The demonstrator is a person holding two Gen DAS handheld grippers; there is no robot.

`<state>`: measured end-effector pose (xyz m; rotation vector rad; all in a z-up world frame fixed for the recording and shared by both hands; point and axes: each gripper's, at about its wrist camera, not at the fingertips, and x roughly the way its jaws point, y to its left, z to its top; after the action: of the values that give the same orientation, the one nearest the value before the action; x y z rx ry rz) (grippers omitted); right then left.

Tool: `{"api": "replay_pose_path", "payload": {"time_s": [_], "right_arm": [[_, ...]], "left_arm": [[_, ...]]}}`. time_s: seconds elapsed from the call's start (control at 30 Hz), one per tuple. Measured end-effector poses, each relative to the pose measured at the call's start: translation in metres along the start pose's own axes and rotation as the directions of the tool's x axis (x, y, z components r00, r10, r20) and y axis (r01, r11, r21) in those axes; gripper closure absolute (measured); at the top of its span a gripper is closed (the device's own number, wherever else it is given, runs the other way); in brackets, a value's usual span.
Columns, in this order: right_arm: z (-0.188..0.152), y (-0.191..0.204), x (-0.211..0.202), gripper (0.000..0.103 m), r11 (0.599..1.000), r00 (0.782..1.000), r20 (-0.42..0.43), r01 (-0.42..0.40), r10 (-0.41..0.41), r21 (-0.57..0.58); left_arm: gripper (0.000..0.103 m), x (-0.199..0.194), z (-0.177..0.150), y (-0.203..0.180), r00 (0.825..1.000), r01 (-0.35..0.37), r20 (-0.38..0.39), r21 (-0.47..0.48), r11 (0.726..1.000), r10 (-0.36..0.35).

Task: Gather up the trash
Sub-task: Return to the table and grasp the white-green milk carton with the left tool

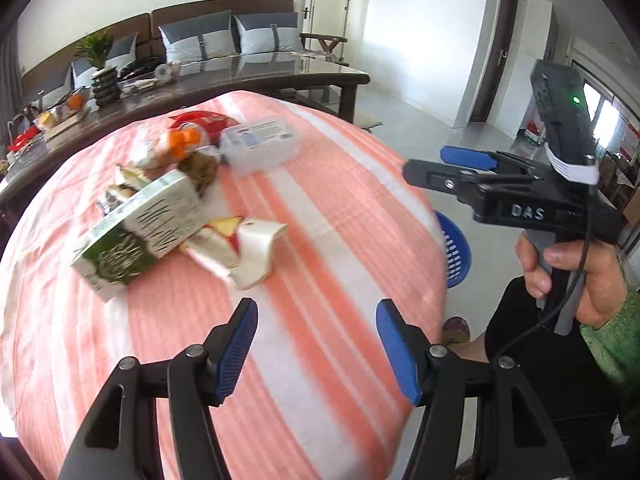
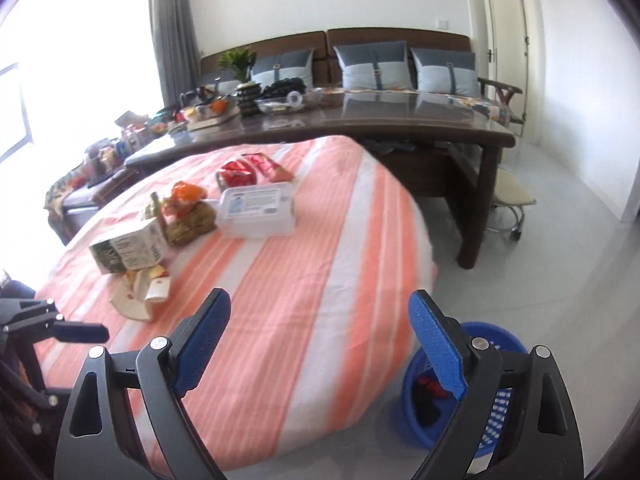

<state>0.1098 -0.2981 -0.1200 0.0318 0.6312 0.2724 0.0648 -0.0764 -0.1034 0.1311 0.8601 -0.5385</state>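
Trash lies on a round table with a pink-and-white striped cloth (image 1: 304, 264): a green-and-white carton (image 1: 140, 228), a torn cream wrapper (image 1: 240, 248), an orange bag (image 1: 182, 142), a red packet (image 1: 200, 122) and a clear plastic box (image 1: 260, 144). My left gripper (image 1: 316, 340) is open and empty above the near part of the cloth, short of the wrapper. My right gripper (image 2: 320, 340) is open and empty over the table's right edge (image 2: 400, 312); it also shows in the left wrist view (image 1: 468, 164). A blue trash basket (image 2: 492, 420) stands on the floor below it, with dark and red items inside.
A long dark table (image 2: 360, 128) with a plant, bowls and clutter stands behind the round table. A sofa with grey cushions (image 2: 376, 68) is against the wall. A small stool (image 2: 512, 200) stands at right on the pale floor.
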Motion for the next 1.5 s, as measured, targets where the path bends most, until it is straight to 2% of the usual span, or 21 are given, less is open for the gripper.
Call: {"api": "replay_pose_path", "payload": {"time_s": [0.2,0.3,0.37,0.4,0.47,0.57,0.63,0.7,0.97,1.1,1.2,1.27,1.3,1.4,1.5], "right_arm": [[-0.027,0.058,0.004,0.012,0.994,0.995,-0.050,-0.092,0.089,-0.054],[-0.036,0.078,0.007,0.012,0.989,0.992,-0.073,-0.113,0.106,-0.093],[-0.041,0.087,0.008,0.012,0.986,0.990,-0.082,-0.122,0.113,-0.111],[-0.043,0.091,0.008,0.012,0.985,0.990,-0.085,-0.126,0.116,-0.118],[-0.044,0.095,0.010,0.012,0.983,0.989,-0.087,-0.130,0.119,-0.131],[-0.045,0.100,0.011,0.012,0.980,0.990,-0.082,-0.129,0.117,-0.149],[-0.046,0.101,0.011,0.012,0.980,0.989,-0.082,-0.131,0.120,-0.153],[-0.047,0.101,0.012,0.012,0.979,0.989,-0.085,-0.133,0.121,-0.155],[-0.051,0.102,0.015,0.012,0.977,0.987,-0.101,-0.140,0.125,-0.164],[-0.053,0.105,0.017,0.012,0.970,0.981,-0.119,-0.174,0.156,-0.167],[-0.055,0.108,0.020,0.012,0.966,0.976,-0.137,-0.190,0.167,-0.175],[-0.056,0.110,0.021,0.012,0.964,0.975,-0.143,-0.194,0.170,-0.179],[-0.056,0.110,0.022,0.012,0.964,0.975,-0.144,-0.195,0.170,-0.181],[-0.055,0.110,0.021,0.012,0.965,0.974,-0.144,-0.199,0.175,-0.173],[-0.055,0.108,0.021,0.012,0.965,0.968,-0.159,-0.216,0.192,-0.148]], "left_arm": [[0.040,-0.016,-0.026,0.073,0.996,-0.085,-0.029,-0.082,0.993,0.083],[0.040,-0.017,-0.025,0.104,0.996,-0.092,-0.026,-0.105,0.990,0.090],[0.040,-0.016,-0.019,0.123,0.997,-0.072,-0.023,-0.105,0.992,0.070],[0.040,-0.015,-0.017,0.131,0.998,-0.063,-0.025,-0.099,0.993,0.061],[0.030,-0.013,-0.014,0.141,0.999,-0.033,-0.030,-0.061,0.998,0.032],[0.026,-0.005,-0.002,0.152,0.999,-0.027,-0.026,0.027,0.999,0.028],[0.026,0.001,0.006,0.157,0.997,-0.062,-0.028,0.090,0.994,0.065],[0.026,0.008,0.013,0.162,0.997,-0.067,-0.026,0.146,0.987,0.071],[0.026,0.040,0.025,0.157,0.998,0.052,-0.049,0.271,0.961,-0.040],[0.026,0.046,0.028,0.148,0.995,0.095,-0.049,0.285,0.954,-0.084],[0.027,0.045,0.029,0.145,0.991,0.134,-0.054,0.273,0.953,-0.124],[0.051,0.042,0.027,0.146,0.987,0.161,-0.055,0.241,0.957,-0.152],[0.054,0.041,0.027,0.147,0.984,0.175,-0.059,0.214,0.961,-0.166],[0.055,0.028,0.019,0.146,0.989,0.150,-0.031,0.146,0.978,-0.147],[0.057,0.005,0.005,0.137,0.996,0.088,0.003,0.083,0.993,-0.088]]}}
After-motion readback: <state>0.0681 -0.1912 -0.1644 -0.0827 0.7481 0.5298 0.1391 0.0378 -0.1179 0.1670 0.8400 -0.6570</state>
